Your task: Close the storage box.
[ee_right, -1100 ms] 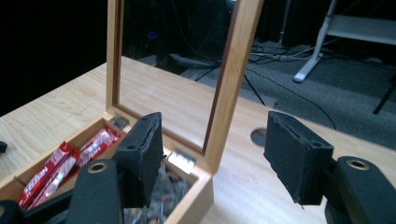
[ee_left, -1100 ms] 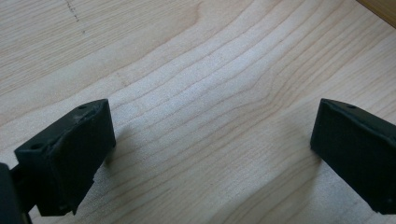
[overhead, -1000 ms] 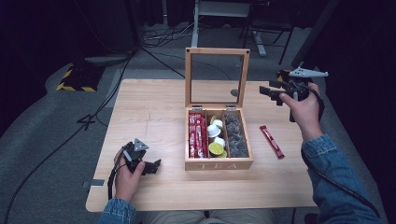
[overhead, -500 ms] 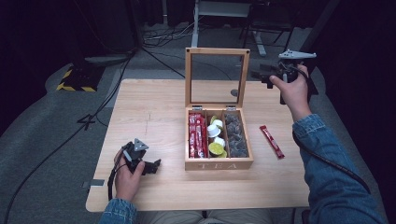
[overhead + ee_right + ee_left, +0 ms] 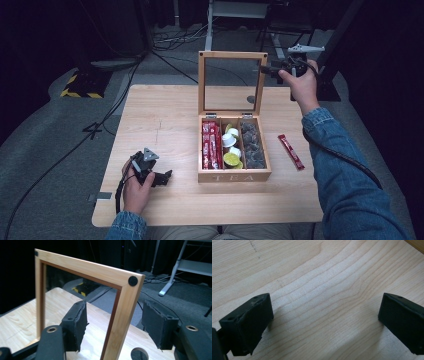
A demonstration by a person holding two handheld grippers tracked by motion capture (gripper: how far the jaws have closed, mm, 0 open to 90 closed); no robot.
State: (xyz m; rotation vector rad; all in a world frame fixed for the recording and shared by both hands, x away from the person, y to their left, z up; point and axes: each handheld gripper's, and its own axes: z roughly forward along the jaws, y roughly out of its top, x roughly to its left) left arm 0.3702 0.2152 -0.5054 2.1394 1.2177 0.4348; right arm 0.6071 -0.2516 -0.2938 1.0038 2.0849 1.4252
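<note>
**Open lid straddled at upper corner**

At far left of the high view, left hand-held gripper (image 5: 164, 176) resting on the pale wooden desk (image 5: 165, 115), well apart from the box, jaws spread wide over bare wood grain with nothing between them. At centre, wooden tea box (image 5: 234, 175) standing open near the desk's front edge: red sachets (image 5: 211, 145) in the left compartment, small round cups (image 5: 231, 147) in the middle, dark grey pieces (image 5: 251, 145) on the right, possibly wrapped pods, too small to tell. Hinged lid (image 5: 231, 56) upright, a glass-paned wooden frame. Further right, right hand-held gripper (image 5: 264, 70) raised at the lid's upper right corner, jaws parted on either side of the frame's side rail (image 5: 120, 322), pads seemingly clear of the wood. On the desk right of the box, single red sachet (image 5: 291, 151) lying loose.
</note>
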